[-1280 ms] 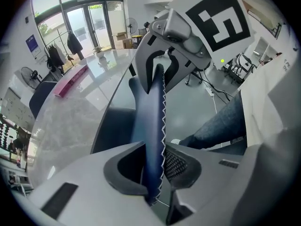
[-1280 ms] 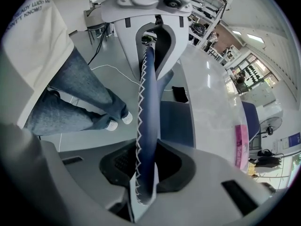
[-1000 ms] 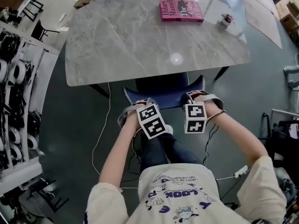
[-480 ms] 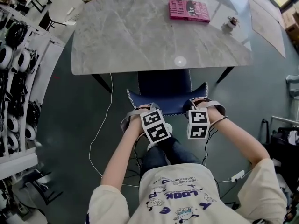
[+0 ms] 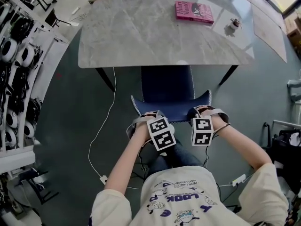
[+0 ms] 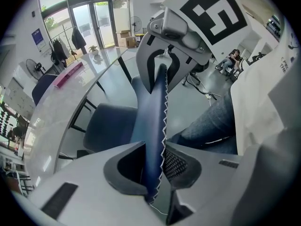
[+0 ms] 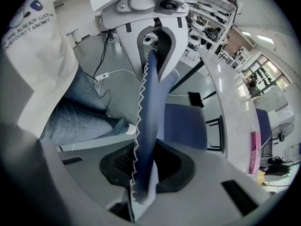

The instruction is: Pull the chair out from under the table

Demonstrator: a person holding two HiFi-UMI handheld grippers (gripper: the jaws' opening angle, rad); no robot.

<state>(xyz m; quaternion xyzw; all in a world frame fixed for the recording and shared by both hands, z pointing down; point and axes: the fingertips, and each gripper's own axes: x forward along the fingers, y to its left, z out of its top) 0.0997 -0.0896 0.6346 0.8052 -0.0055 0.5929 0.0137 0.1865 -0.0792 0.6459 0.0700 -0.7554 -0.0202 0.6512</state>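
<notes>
Two grippers on one chair back, folks. First the storage: off at nine o'clock a white rack [image 5: 21, 74] runs along the floor, its shelves loaded with dark rounded gear I can't identify from here. Up on the grey marble table [image 5: 141, 36], a pink book [image 5: 194, 11] lies flat at one o'clock. Just to its right sits a small pot-like thing [image 5: 232, 24], its contents too tiny to make out.

Now the jaws. The left gripper [image 6: 157, 161] is narrowly parted and clamped on the top edge of the blue chair [image 5: 167, 84], the padded backrest with its white zigzag stitching squeezed between both pads. The right gripper [image 7: 141, 166] does the same further along that edge, pads pressing on either side of the backrest. Both point steeply down, marker cubes up.

The chair stands at twelve o'clock in front of the person, backrest nearest them. Most of the seat shows clear of the table's near edge, with its front end right at that edge. A white cable [image 5: 99, 135] trails across the floor at ten o'clock.
</notes>
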